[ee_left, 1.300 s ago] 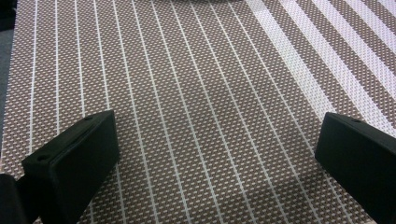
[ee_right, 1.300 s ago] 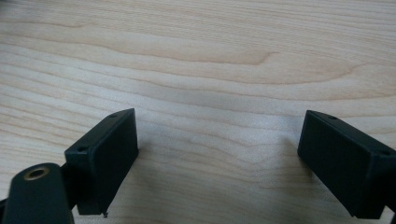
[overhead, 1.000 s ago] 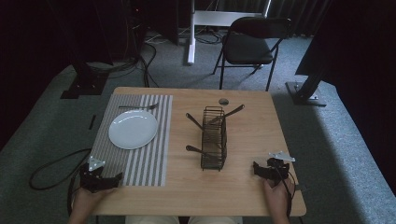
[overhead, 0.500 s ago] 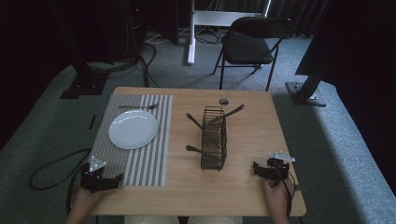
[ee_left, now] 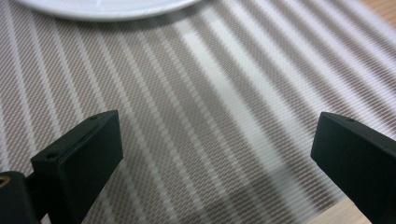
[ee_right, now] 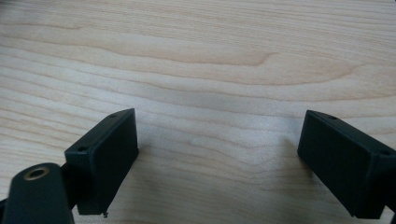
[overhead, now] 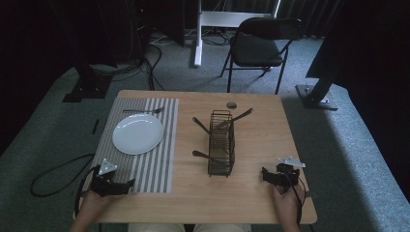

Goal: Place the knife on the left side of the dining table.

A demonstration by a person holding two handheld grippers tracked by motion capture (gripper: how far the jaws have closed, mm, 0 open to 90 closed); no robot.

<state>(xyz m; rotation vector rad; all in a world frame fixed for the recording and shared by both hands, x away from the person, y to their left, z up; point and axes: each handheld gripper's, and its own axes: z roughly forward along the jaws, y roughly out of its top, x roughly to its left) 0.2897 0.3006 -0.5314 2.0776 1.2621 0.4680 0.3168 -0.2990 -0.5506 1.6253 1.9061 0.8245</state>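
Note:
A white plate (overhead: pixel 138 133) lies on a grey striped placemat (overhead: pixel 154 164) at the table's left, with a fork (overhead: pixel 143 110) beyond it. A black wire caddy (overhead: pixel 221 142) stands mid-table with several utensils poking out of it. My left gripper (overhead: pixel 126 183) rests on the placemat's near corner, jaws wide open over the stripes (ee_left: pixel 219 140), with the plate's rim (ee_left: pixel 102 10) just ahead. My right gripper (overhead: pixel 264 173) sits low over the bare wood (ee_right: pixel 219 140) at the near right, open with nothing between its jaws.
A small dark round object (overhead: pixel 231 104) lies near the table's far edge. A black folding chair (overhead: pixel 258 48) stands behind the table. A cable (overhead: pixel 53 174) loops on the carpet at the left.

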